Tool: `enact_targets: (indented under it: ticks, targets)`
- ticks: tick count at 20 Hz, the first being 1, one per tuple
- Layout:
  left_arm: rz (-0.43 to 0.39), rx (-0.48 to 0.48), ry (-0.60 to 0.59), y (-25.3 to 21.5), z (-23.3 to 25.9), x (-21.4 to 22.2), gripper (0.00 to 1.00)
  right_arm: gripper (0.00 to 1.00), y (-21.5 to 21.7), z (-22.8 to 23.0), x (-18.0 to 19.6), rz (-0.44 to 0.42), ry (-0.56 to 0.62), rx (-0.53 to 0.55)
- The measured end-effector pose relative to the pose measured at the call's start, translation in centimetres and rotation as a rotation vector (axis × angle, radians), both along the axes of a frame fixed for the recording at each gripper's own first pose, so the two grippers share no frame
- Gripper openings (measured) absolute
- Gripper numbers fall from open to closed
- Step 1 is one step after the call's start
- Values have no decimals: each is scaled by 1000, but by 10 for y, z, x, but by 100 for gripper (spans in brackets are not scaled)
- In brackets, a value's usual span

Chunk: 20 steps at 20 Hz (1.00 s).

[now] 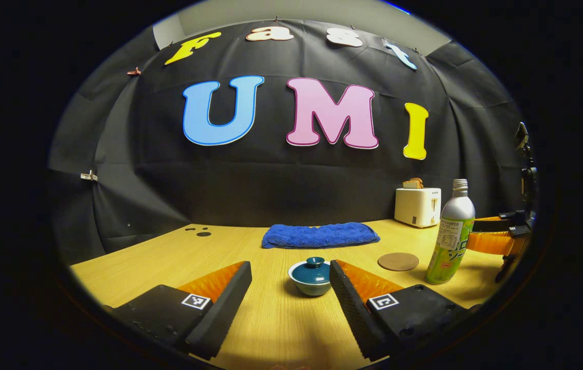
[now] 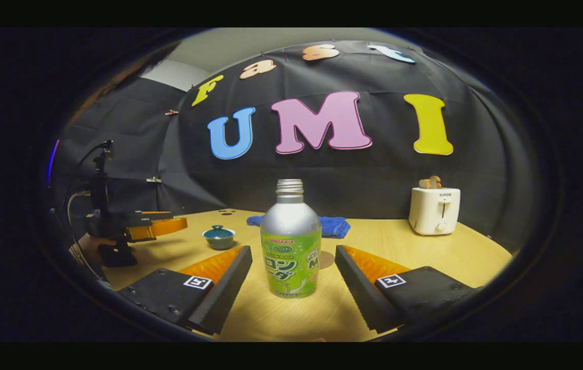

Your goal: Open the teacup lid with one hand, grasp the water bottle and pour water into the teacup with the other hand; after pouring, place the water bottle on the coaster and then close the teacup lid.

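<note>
Both tools wide | wooden table (image 1: 281, 329) | black cloth wall (image 1: 271, 185) | toaster (image 2: 434, 210) possibly loaded

Each gripper, the left gripper (image 1: 290, 288) and the right gripper (image 2: 294, 275), has two wedge-shaped fingers with ridged inner faces, mounted on blocky bodies. Each body carries a small square white tag (image 1: 195, 301) printed with a black pattern, and small round screws (image 1: 404, 332) sit near the bodies' near edges. In the right gripper view the left gripper (image 2: 165, 226) appears at the far left with a stand-like frame (image 2: 100, 180) above it and a thin looping cable (image 2: 73, 198), gripped by a hand (image 2: 86, 245).
</note>
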State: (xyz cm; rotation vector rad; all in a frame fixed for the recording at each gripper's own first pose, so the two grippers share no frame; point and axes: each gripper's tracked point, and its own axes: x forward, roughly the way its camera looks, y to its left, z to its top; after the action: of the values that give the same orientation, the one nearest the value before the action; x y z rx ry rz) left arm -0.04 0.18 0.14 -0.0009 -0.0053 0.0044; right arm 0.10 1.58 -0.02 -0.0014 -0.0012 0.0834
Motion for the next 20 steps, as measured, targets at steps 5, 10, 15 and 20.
enact_targets:
  ticks: [5,10,15,20]
  targets:
    - [-30,2,-2,-5,1,3,96,100,0,0,0,0,0,0]
    - [-90,63,-9,-11,5,25,94,100,0,1,0,0,1,1]
    - [-158,79,40,-19,10,56,87,100,0,1,0,0,1,0]
    - [-197,129,90,-33,-4,79,72,100,3,1,-1,3,1,0]
